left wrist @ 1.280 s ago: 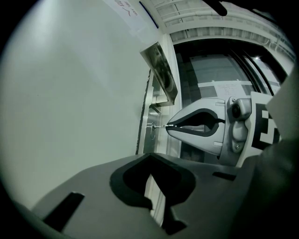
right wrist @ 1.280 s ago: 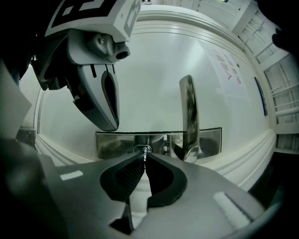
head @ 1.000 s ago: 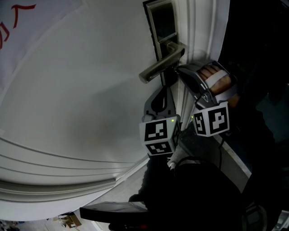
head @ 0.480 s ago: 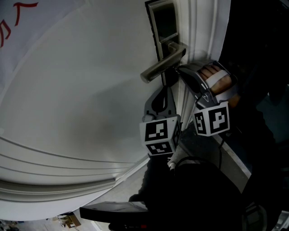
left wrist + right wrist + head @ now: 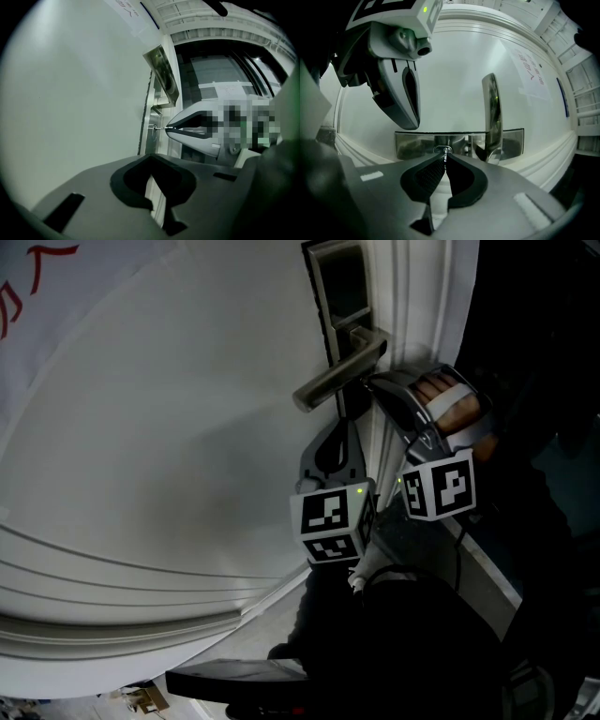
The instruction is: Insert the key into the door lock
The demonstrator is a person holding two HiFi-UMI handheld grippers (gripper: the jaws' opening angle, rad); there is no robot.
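A white door [image 5: 169, 427] carries a metal lock plate [image 5: 339, 296] with a lever handle [image 5: 337, 371]. Just under the handle, my right gripper [image 5: 367, 383] is shut on a small key [image 5: 446, 154]. The key's tip sits at the round keyhole [image 5: 442, 150]; how deep it sits I cannot tell. From the side, the key [image 5: 161, 127] spans from the right gripper [image 5: 169, 128] to the keyhole [image 5: 153, 127]. My left gripper [image 5: 345, 423] hangs just below, shut and empty, close to the door but apart from the lock. Its jaws [image 5: 151, 158] point along the door face.
The white door frame [image 5: 412, 306] runs right beside the lock plate, with a dark opening beyond it. Raised mouldings [image 5: 122, 577] cross the lower door. A paper with red marks [image 5: 28, 287] is stuck on the door at far left.
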